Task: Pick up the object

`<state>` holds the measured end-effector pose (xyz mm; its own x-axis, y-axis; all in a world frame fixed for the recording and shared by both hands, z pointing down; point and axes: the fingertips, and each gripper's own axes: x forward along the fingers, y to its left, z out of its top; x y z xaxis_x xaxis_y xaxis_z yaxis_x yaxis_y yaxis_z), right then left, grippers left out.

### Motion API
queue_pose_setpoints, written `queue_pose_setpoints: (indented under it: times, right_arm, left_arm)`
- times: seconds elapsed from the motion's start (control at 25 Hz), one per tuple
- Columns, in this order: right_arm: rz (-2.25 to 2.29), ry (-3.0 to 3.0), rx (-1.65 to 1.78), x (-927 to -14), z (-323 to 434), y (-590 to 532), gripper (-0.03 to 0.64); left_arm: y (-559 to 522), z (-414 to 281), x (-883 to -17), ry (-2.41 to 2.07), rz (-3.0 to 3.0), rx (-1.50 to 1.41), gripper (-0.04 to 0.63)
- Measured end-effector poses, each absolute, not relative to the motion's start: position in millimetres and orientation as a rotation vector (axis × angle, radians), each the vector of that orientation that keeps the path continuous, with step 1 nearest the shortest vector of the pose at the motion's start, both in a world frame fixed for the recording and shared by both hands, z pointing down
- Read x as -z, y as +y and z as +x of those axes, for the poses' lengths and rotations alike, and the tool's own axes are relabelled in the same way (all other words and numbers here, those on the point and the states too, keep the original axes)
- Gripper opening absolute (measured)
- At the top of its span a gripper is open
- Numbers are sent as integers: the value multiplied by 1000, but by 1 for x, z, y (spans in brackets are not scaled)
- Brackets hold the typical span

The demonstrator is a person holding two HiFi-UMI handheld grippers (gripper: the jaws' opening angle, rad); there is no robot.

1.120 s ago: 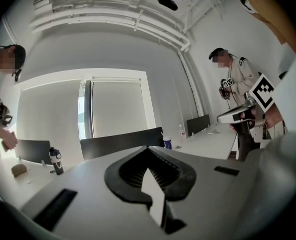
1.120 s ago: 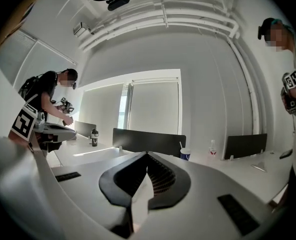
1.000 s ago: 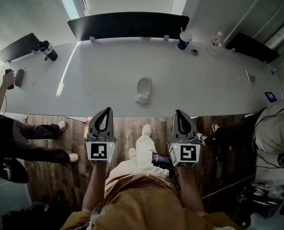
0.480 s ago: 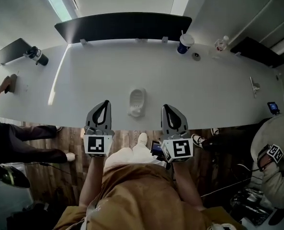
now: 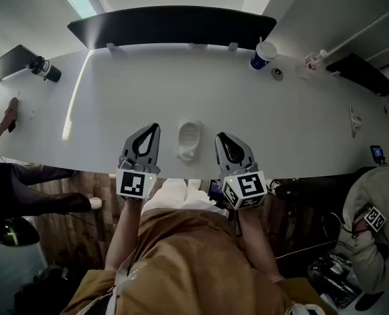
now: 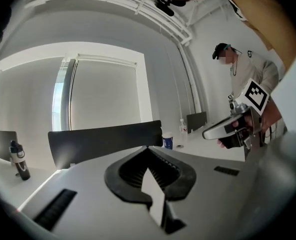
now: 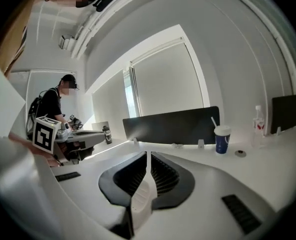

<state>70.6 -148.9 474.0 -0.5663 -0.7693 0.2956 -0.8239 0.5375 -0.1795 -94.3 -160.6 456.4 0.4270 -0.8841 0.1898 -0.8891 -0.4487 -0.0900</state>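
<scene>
Grey plastic and black ribbed pads fill both gripper views. My left gripper [image 5: 153, 130] has its jaws pressed together with nothing between them, and my right gripper [image 5: 218, 138] is closed and empty in the same way. Between the two lies the white ribbed object [image 5: 189, 140], on the white table [image 5: 115, 104] close to its near edge and about midway along it. As far as I can judge it touches neither gripper, though the right tip sits just beside it.

I see two risks. If I reach in with the jaws closed I will push the object instead of gripping it. It looks light, the tabletop looks slick, and a nudge toward me could send it off the near edge. Both grippers also angle in toward the same spot, so they may knock each other.

Only the head view shows the object whole and how near the edge it lies. The gripper views show just a pale sliver low between the pads, which I cannot identify. They do show the pads meeting, and the paper cup [image 5: 263, 53] standing upright near the black divider panel [image 5: 171, 23] at the far edge.
</scene>
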Motion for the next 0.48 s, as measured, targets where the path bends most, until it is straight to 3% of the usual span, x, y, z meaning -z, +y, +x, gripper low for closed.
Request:
queue_pose_setpoints:
  times: [0.2, 0.4, 0.48]
  right_arm:
    - [1248, -2568, -602, -509, 58, -160, 16]
    - [1135, -2492, -802, -552, 48, -159, 95]
    - [1103, -2454, -885, -569, 47, -156, 97]
  left_arm:
    - [-175, -95, -479, -1587, 2606, -378, 6]
    - [-185, -91, -510, -1486, 2558, -426, 6]
    - [-184, -81, -534, -1323, 2529, -468, 6]
